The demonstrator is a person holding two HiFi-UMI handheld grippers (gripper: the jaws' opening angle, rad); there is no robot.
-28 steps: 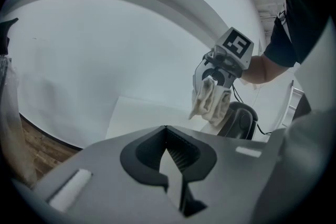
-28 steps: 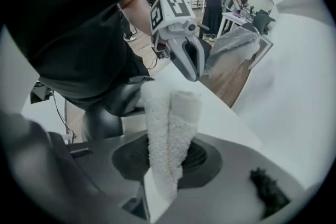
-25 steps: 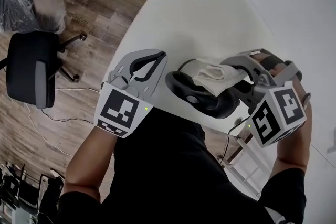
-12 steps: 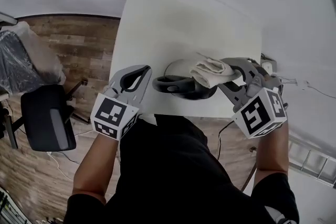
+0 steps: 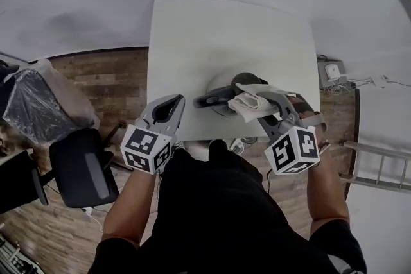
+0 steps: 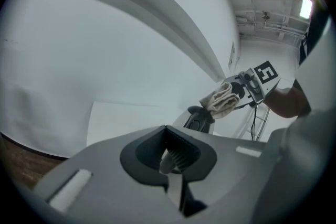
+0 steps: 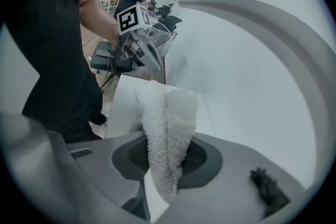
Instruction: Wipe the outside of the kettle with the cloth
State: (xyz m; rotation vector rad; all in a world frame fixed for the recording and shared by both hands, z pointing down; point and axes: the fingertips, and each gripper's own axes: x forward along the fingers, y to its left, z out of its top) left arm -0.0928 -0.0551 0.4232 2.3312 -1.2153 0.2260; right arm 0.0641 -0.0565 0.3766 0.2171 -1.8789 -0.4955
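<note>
The left tongs (image 5: 168,104) are closed, the two jaws meeting at their tips, and they hold nothing. They hang over the near edge of the white rectangular tabletop (image 5: 192,35), just to the left of the kettle and not touching it.

The right tongs (image 5: 260,101) are closed on the white folded terry cloth (image 5: 244,102). In the right gripper view the cloth stands up between the jaws, pinched at its lower part, with its free end above them.

The grey kettle with the black handle and lid (image 5: 218,98) stands on the tabletop, close to the near edge and about in the middle of it. The cloth lies against the right upper side of the kettle, beside the black handle. In the left gripper view the cloth sits just above the top of the handle.

A black office chair (image 5: 83,170) stands on the wooden floor (image 5: 115,74) to the left of the tabletop.
</note>
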